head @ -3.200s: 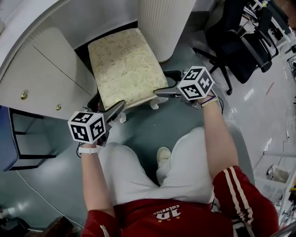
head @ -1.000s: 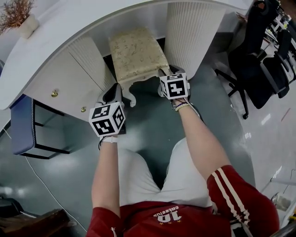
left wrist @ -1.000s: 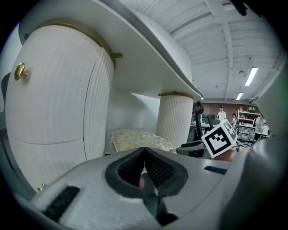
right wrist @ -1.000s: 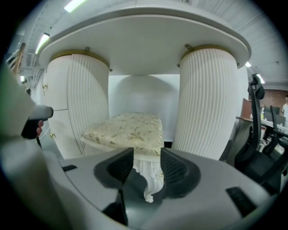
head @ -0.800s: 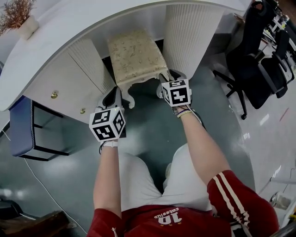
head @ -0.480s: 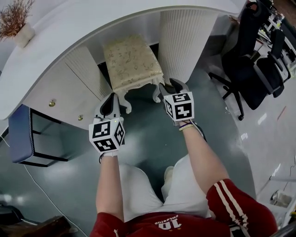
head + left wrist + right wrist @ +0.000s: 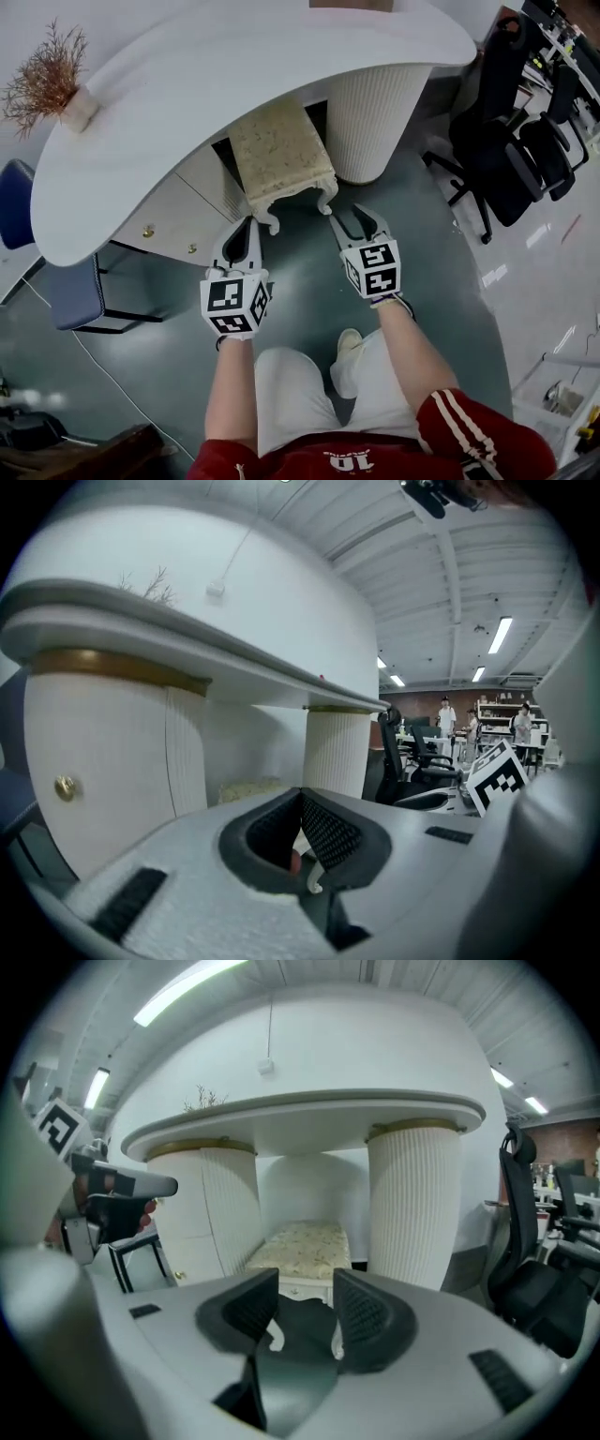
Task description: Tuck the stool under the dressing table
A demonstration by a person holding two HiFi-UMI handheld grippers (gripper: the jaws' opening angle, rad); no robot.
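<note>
The stool (image 7: 281, 155), white-legged with a cream floral seat, stands in the knee gap under the white dressing table (image 7: 234, 66), only its front part showing. Both grippers hang in front of it, apart from it. My left gripper (image 7: 251, 225) is shut with nothing in it, just off the stool's front left leg. My right gripper (image 7: 354, 217) stands open and empty off the front right leg. In the right gripper view the stool (image 7: 305, 1241) sits between the table's ribbed columns, beyond the parted jaws (image 7: 305, 1302). In the left gripper view the pads (image 7: 323, 829) meet, with a sliver of the seat (image 7: 246, 789) behind.
A drawer cabinet with gold knobs (image 7: 173, 225) stands left of the gap and a ribbed column (image 7: 375, 122) right of it. Black office chairs (image 7: 511, 131) crowd the right. A blue seat (image 7: 75, 291) sits at left, and a dried plant (image 7: 52, 80) on the tabletop.
Earlier both grippers were at the stool's front edge and it stood farther out. Over the last second they have drawn back and risen, away from the stool under the table.
</note>
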